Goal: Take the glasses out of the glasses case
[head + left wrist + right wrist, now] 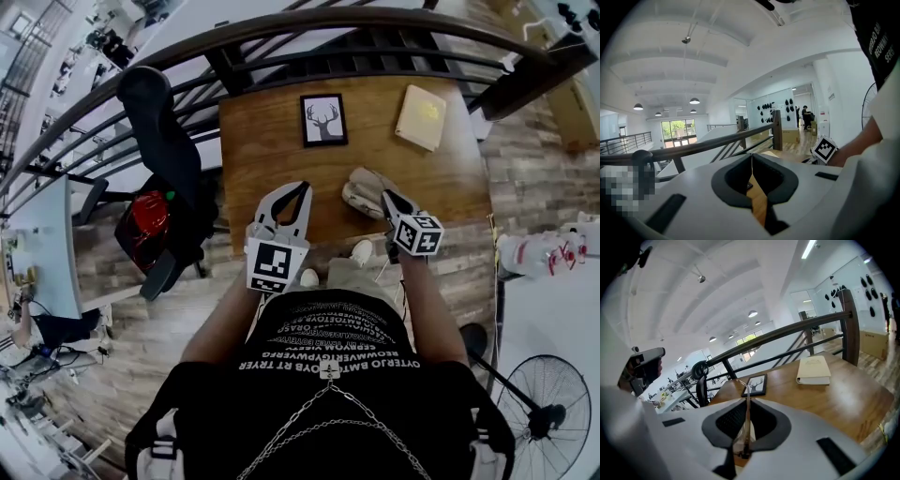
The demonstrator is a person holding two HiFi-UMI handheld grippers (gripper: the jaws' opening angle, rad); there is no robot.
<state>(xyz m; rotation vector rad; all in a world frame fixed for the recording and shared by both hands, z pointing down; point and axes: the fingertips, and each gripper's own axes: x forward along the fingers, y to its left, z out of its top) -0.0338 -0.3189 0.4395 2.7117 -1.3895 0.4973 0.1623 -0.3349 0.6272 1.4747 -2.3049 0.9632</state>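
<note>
A beige glasses case (362,190) lies open near the front edge of the wooden table (272,141). My right gripper (387,200) hovers at the case's right side. In the right gripper view its jaws (747,401) are shut on a thin brownish part of the glasses (746,420), which runs up between the pads. The rest of the glasses is hidden. My left gripper (304,189) is held above the table's front edge, left of the case, with its tips together and nothing between them (751,157).
A framed deer picture (323,119) and a cream book (421,116) lie at the back of the table. A dark railing (281,37) runs behind it. A black office chair (159,122) stands to the left, and a floor fan (544,412) to the lower right.
</note>
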